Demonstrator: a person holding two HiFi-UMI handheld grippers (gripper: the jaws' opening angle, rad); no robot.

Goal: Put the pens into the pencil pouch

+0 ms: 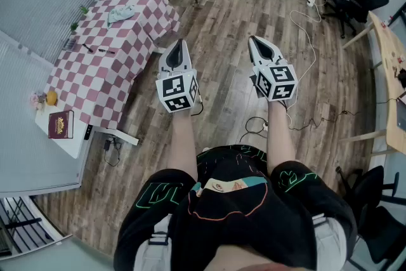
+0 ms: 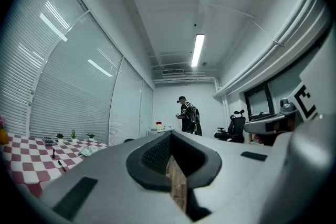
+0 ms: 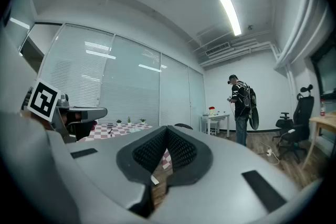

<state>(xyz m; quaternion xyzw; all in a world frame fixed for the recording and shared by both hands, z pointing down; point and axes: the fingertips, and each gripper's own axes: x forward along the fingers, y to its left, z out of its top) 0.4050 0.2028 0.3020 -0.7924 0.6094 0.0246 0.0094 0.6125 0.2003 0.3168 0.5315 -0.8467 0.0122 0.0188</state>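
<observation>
On the checked table (image 1: pixel 95 82) at left we count two dark pens (image 1: pixel 87 47), too small to detail, lying near a pale pencil pouch (image 1: pixel 120 13) whose opening we cannot make out. The left gripper (image 1: pixel 179 43) and right gripper (image 1: pixel 254 40), well apart from the table, are both closed and hold nothing.

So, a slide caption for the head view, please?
Left gripper and right gripper, shut and empty, held near the checkered table.
</observation>
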